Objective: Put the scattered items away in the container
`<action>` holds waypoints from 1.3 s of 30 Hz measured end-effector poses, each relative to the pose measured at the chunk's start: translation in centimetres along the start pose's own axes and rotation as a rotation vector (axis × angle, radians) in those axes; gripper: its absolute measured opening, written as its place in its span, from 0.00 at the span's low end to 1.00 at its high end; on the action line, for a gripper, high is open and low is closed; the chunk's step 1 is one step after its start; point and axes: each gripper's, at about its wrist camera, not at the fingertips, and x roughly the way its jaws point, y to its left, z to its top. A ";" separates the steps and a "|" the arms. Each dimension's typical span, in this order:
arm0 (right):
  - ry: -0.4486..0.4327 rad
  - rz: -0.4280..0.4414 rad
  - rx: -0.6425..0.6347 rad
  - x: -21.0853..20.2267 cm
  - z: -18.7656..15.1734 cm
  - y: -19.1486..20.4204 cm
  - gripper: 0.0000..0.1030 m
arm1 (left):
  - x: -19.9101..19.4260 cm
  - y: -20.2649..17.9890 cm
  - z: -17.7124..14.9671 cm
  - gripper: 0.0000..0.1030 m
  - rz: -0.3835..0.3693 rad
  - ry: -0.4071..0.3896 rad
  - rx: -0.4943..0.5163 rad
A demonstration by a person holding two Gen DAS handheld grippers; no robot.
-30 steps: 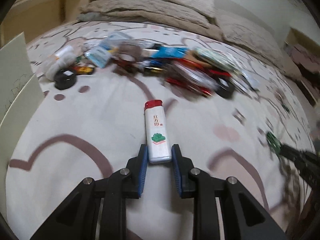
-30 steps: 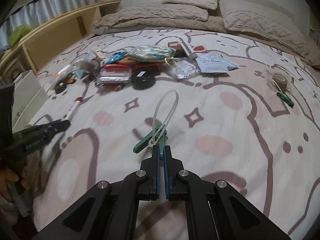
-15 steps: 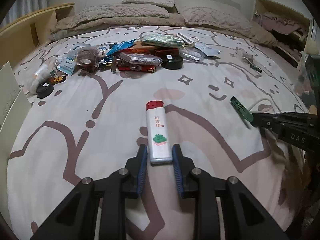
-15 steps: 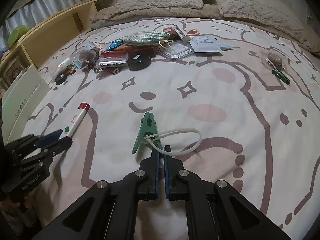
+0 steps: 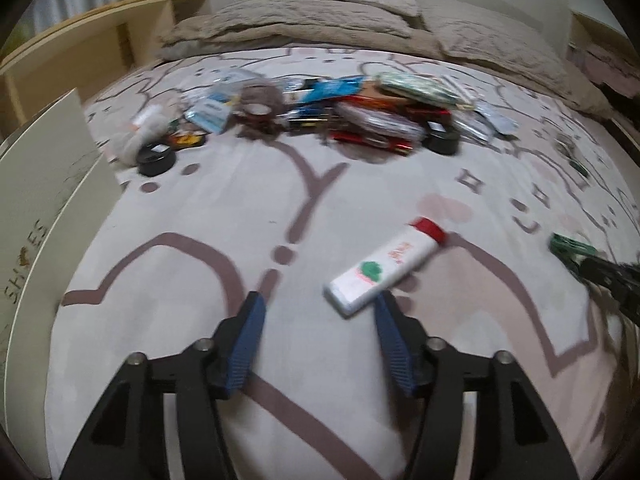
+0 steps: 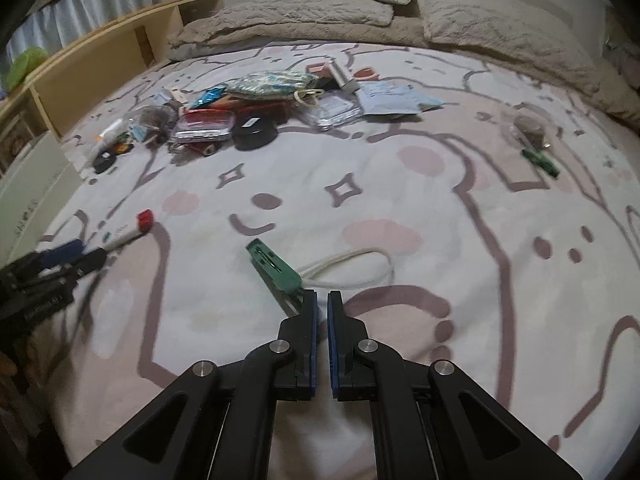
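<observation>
A white lighter with a red cap (image 5: 386, 266) lies tilted on the bedspread, its near end by my right-hand finger. My left gripper (image 5: 318, 310) is open and holds nothing. The lighter also shows in the right wrist view (image 6: 128, 232), by the left gripper (image 6: 76, 256). My right gripper (image 6: 321, 300) has its jaws almost together, empty. A green clip (image 6: 276, 266) with a white cord loop (image 6: 356, 268) lies just ahead of its left fingertip. The clip shows at the right edge of the left wrist view (image 5: 568, 246). A white shoe box (image 5: 36, 208) stands at the left.
A heap of scattered items (image 5: 360, 116) lies across the far middle of the bed, with a black round tin (image 5: 156, 158) and a black tape roll (image 6: 254, 134). Another green clip (image 6: 540, 160) and a brown roll (image 6: 530, 128) lie at the right. Pillows (image 6: 360, 12) are behind.
My left gripper has opened and let go of the lighter, which now lies tilted to the right. The right gripper has let go of the green clip, which lies on the bed.
</observation>
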 end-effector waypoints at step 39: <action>0.072 0.104 -0.170 0.2 -0.3 2.7 0.04 | 3.3 -2.2 3.5 0.91 -0.083 0.052 0.113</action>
